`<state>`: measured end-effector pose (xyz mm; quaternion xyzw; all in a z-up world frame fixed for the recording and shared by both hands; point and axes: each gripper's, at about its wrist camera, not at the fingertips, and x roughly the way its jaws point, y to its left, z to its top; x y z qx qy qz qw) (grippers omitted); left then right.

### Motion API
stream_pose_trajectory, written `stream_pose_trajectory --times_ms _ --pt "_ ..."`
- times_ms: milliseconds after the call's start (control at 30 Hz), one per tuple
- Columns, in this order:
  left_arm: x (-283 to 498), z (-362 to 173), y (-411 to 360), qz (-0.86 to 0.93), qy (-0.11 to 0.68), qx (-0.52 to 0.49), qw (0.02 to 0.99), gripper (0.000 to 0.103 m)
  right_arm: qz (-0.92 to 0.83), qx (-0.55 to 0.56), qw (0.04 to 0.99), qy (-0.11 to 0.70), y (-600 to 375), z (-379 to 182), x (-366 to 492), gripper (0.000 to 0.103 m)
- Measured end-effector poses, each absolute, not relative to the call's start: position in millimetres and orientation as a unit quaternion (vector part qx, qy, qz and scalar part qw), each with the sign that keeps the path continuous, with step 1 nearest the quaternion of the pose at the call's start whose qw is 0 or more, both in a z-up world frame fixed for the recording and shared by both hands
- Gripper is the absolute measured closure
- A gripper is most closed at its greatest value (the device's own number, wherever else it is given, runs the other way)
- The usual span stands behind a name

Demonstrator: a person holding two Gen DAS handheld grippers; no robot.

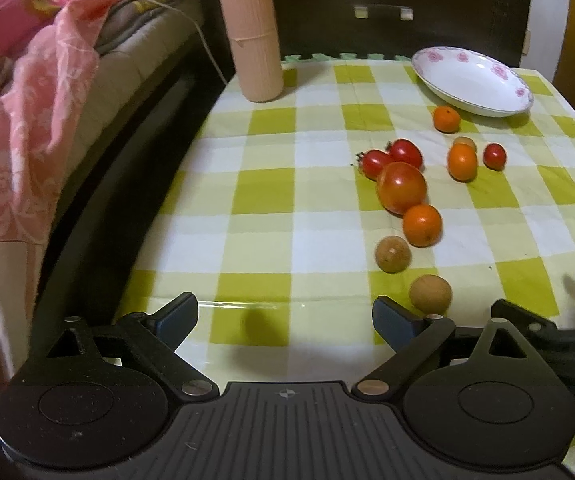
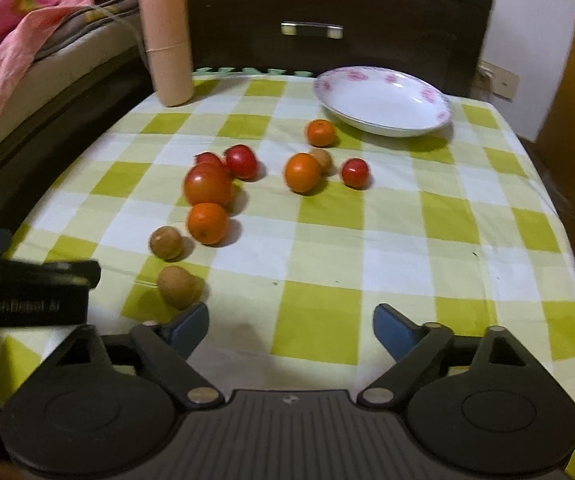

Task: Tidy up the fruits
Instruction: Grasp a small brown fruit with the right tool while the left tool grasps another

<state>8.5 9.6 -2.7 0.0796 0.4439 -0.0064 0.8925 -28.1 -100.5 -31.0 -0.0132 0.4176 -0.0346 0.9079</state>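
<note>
Fruits [image 2: 207,184] sit loose on the checked tablecloth [image 2: 367,240] near the empty plate [image 2: 383,100], both grippers [image 1: 285,316] [image 2: 289,326] spread wide holding nothing, so a clumsy nudge could probably roll those round longans [image 2: 177,286] away.

— Inspector, what lies on the table?

— I see a cloth-covered table [image 2: 367,240]. A plate [image 2: 383,100] sits at its far right, and an upright cylinder [image 2: 167,44] at the far left corner. A bed [image 2: 27,60] runs along the table's left side, with a cabinet [image 2: 327,32] behind the table.

— And the fruit?

— All on the cloth, none in the plate. One small citrus [image 2: 321,132] lies just before the plate. Nearer me, a second citrus [image 2: 302,172] touches a round fruit [image 2: 322,159] behind it, with a small tomato [image 2: 355,173] to their right. Left of these, a large tomato [image 2: 208,186] has two small ones [image 2: 241,161] behind it and a third citrus [image 2: 207,223] touching it in front. Two more round fruits [image 2: 166,243] lie nearest, to the left.
</note>
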Motion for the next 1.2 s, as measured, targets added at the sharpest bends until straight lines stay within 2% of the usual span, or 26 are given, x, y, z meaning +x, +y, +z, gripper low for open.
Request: stream_pose_trajectory --times_ms 133,567,667,700,1100,1200 --pt "12 2 17 -0.004 0.443 0.062 0.894 0.006 -0.001 -0.015 0.907 0.422 -95 -33 -23 0.036" --pt "16 10 24 -0.007 0.425 0.044 0.904 0.004 0.102 -0.056 0.897 0.426 -59 -42 -6 0.061" --pt "16 11 26 -0.009 0.419 0.041 0.907 0.003 0.112 -0.060 0.894 0.430 -57 -46 1 0.070" --pt "16 11 26 -0.009 0.419 0.040 0.907 0.003 0.114 -0.062 0.892 0.432 -56 -48 4 0.076" --pt "26 2 21 -0.054 0.434 0.018 0.899 0.005 0.114 -0.054 0.875 0.467 -79 -39 9 0.079" --pt "32 -2 9 -0.078 0.441 0.032 0.893 0.011 0.105 -0.048 0.874 0.472 -93 -33 7 0.079"
